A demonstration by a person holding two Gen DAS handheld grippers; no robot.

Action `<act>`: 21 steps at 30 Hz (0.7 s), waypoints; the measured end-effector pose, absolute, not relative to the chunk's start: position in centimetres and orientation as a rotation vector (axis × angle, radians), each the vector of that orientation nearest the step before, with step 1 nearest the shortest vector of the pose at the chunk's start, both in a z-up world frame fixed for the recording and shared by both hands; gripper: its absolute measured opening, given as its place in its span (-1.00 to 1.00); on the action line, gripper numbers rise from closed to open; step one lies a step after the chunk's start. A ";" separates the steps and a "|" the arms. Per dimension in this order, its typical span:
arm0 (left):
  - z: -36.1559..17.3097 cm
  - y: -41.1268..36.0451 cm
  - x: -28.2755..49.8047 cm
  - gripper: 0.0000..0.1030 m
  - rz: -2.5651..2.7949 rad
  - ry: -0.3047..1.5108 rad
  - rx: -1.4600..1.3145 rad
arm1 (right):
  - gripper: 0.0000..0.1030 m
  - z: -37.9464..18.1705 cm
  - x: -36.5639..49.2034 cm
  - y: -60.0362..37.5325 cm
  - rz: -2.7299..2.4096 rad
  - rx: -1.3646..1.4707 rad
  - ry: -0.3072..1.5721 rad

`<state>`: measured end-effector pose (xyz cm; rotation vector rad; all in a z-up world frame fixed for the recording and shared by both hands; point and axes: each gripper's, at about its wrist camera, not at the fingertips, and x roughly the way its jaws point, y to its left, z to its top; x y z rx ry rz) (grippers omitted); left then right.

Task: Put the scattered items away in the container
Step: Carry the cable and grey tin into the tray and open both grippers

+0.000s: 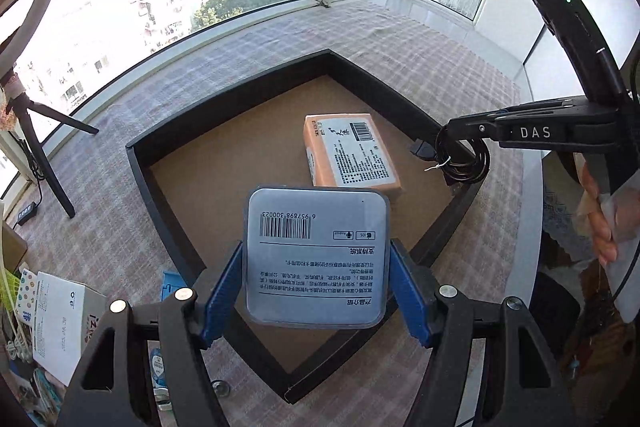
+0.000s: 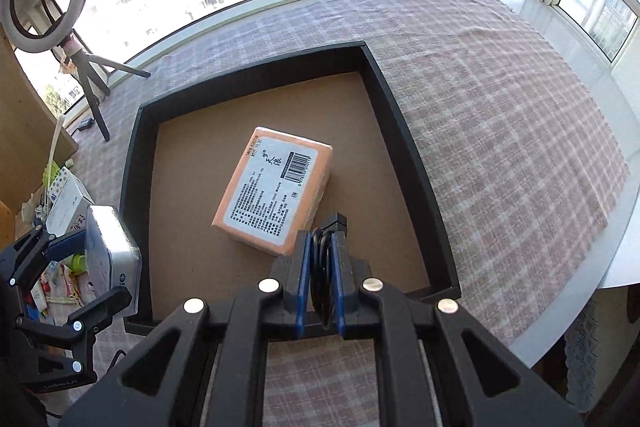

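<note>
The left gripper [image 1: 316, 291] clamps a grey tin [image 1: 318, 255] above the black tray [image 1: 138, 163]; released crooked, it could strike the rim. The right gripper [image 2: 324, 267], pinching a coiled cable [image 2: 322, 267], risks snagging the orange packet [image 2: 276, 187] inside.

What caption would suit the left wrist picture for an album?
Left claw carries a grey tin over the black tray, where an orange packet lies.

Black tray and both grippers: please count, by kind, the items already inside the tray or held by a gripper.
Orange box, lying in the black tray: 1
Silver tin, in the left gripper: 1
Coiled black cable, in the right gripper: 1
Total: 3
</note>
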<state>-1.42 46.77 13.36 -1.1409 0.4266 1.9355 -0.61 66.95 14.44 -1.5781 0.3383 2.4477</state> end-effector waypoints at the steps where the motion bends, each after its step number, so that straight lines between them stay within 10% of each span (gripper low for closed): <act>1: 13.3 47.1 -1.4 0.31 1.936 0.435 -1.143 | -0.80 14.3 -0.7 67.2 2.443 -1.579 0.342; 6: 12.8 48.5 -1.7 0.32 1.924 0.493 -1.183 | -0.64 13.8 -0.9 67.8 2.457 -1.560 0.367; 9: 12.8 48.6 -2.1 0.34 1.932 0.505 -1.203 | 0.40 14.2 -0.9 68.1 2.462 -1.516 0.384; 21: 13.9 43.2 -3.9 0.36 1.992 0.503 -1.183 | 0.40 15.2 -2.4 63.3 2.581 -1.540 0.274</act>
